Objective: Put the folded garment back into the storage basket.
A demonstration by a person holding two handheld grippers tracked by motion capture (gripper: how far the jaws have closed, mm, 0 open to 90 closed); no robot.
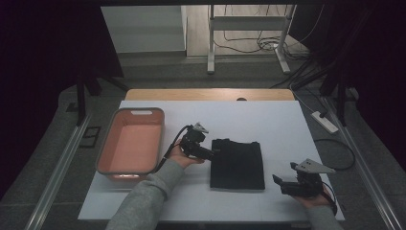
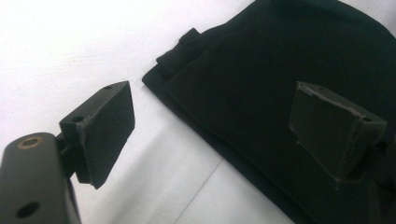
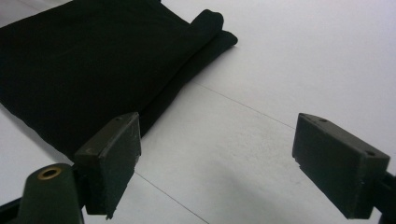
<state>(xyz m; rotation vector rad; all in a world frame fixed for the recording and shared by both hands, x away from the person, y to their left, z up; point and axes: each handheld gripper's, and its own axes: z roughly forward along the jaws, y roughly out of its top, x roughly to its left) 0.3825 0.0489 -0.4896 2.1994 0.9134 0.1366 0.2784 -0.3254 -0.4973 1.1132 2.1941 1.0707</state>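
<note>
Pink bin point(image 1: 106, 143) left of cloth point(image 1: 237, 164), nothing in it. Left gripper point(image 1: 210, 154) at cloth's left edge, jaws wide apart, straddling edge, holding nothing. Cloth folded flat mid-table point(image 1: 268, 120). Right gripper point(image 1: 281, 184) right of cloth, apart, jaws wide, nothing held. Folding looks done; grab and move to bin likely left.

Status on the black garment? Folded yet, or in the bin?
Done: the black garment lies folded in a neat rectangle on the white table. In hand: nothing gripped; the left tongs sit open at its left edge, and the right tongs are open, off to its right. Left, probably: gripping it and moving it to the pink bin.
</note>
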